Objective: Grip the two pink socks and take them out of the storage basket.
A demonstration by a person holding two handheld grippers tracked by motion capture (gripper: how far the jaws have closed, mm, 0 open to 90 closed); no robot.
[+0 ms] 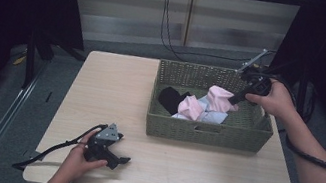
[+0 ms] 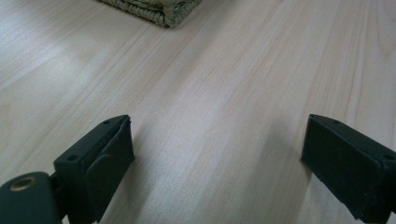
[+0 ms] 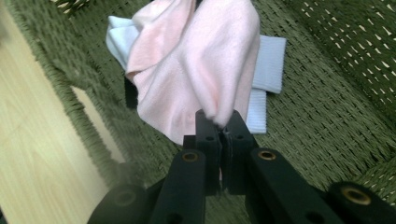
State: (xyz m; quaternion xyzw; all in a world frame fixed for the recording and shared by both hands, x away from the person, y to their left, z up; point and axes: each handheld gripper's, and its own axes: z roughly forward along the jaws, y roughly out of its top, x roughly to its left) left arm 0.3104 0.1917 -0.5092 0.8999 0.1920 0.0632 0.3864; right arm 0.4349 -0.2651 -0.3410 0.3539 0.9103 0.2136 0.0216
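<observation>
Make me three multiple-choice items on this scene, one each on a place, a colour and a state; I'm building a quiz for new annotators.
1. Where does the left gripper sit?
A. inside the basket
B. low over the bare table, near the front edge
C. off the table

2. What colour is the cloth pinched by the right gripper?
A. pink
B. black
C. green

3. How do the left gripper's jaws stand?
A. shut on a cloth
B. shut on nothing
C. wide apart with nothing between them

Answers:
1 B, the high view shows it on the table, well clear of the woven basket.
2 A, the right gripper view shows the pink cloth caught between its closed jaws.
3 C, the left gripper view shows bare wood between the jaws.
</observation>
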